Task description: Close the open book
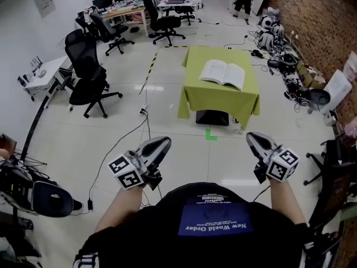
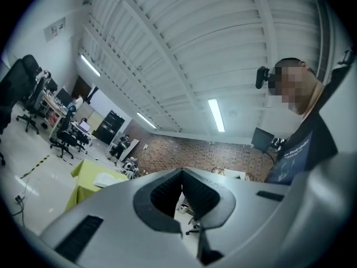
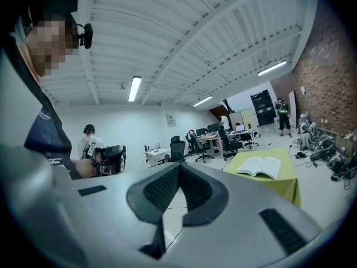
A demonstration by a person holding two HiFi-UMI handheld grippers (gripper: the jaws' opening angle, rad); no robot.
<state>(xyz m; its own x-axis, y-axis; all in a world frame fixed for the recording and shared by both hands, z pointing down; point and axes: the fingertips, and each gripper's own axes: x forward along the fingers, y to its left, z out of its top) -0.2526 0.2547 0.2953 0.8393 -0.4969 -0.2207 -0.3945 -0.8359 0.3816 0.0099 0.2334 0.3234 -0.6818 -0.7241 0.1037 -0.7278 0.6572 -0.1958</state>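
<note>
Approach stage: book well ahead of us.
Book [image 1: 223,73] lies open on the green table [image 1: 245,102]. Left gripper [image 1: 158,148] and right gripper [image 1: 255,142] are closed, empty; we'd come in squarely, then lift one cover.

The open book [image 1: 223,74] shows matt white paper pages, lying on a soft yellow-green cloth [image 1: 220,96] that hangs in folds. The floor [image 1: 173,121] is smooth and glossy, mirroring the lamps. The wall [image 1: 321,21] is rough brick. The left gripper [image 2: 181,172] and right gripper [image 3: 179,166] have smooth matt grey plastic shells and ribbed black pads [image 3: 162,187]
</note>
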